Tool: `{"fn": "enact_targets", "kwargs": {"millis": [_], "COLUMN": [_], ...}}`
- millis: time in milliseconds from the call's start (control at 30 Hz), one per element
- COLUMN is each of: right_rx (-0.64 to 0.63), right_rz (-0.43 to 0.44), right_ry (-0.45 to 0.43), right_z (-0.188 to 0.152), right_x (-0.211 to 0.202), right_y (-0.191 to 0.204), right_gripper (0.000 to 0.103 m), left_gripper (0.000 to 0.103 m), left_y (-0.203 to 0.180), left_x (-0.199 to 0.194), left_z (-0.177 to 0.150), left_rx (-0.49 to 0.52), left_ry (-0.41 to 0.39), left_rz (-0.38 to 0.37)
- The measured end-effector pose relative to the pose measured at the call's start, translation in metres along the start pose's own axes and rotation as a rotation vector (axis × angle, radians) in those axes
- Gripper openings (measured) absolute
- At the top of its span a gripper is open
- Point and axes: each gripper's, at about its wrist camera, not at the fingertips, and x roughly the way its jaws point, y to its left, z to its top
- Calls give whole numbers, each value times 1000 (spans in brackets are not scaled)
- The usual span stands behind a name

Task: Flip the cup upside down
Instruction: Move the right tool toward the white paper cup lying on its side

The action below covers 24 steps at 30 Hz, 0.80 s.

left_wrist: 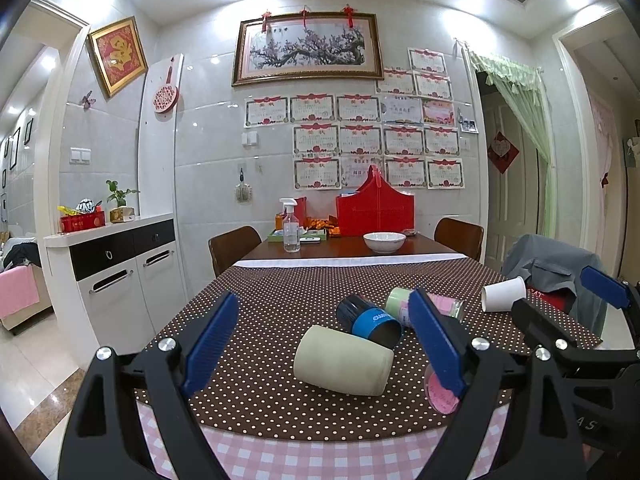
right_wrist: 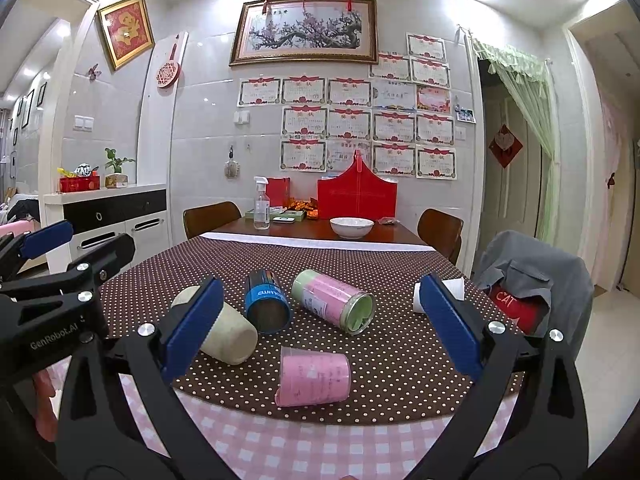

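Several cups lie on their sides on the dotted brown cloth (right_wrist: 400, 344). A cream cup (left_wrist: 344, 362) (right_wrist: 230, 334) lies nearest my left gripper (left_wrist: 324, 348), which is open and empty just in front of it. A blue-banded dark cup (left_wrist: 368, 320) (right_wrist: 266, 302), a green-and-pink cup (left_wrist: 400, 306) (right_wrist: 334, 300) and a white paper cup (left_wrist: 504, 294) (right_wrist: 452, 286) lie beyond. A pink cup (right_wrist: 314, 378) (left_wrist: 440, 394) lies on its side between the fingers of my right gripper (right_wrist: 324, 326), which is open and empty.
A white bowl (right_wrist: 352, 227), a spray bottle (right_wrist: 261, 204) and a red bag (right_wrist: 357, 196) stand at the table's far end. A chair with grey clothing (right_wrist: 532, 280) is at the right. A white cabinet (right_wrist: 112, 216) stands to the left.
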Motion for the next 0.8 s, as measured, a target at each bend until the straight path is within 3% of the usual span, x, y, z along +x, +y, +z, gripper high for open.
{"fn": "enact_targets", "kwargs": {"millis": [433, 800], "right_rx": [42, 107], "right_rz": [-20, -103], "right_ry": [92, 173], "right_z": [-17, -25], "right_x": [24, 52], "right_y": [-26, -81], "right_gripper": [96, 96], "left_gripper": [85, 85], "left_y": [-25, -81], "left_x": [43, 104], "left_z": [-9, -18], "left_rx": [37, 103], "left_ry": [117, 260], "left_rz": [-40, -160]}}
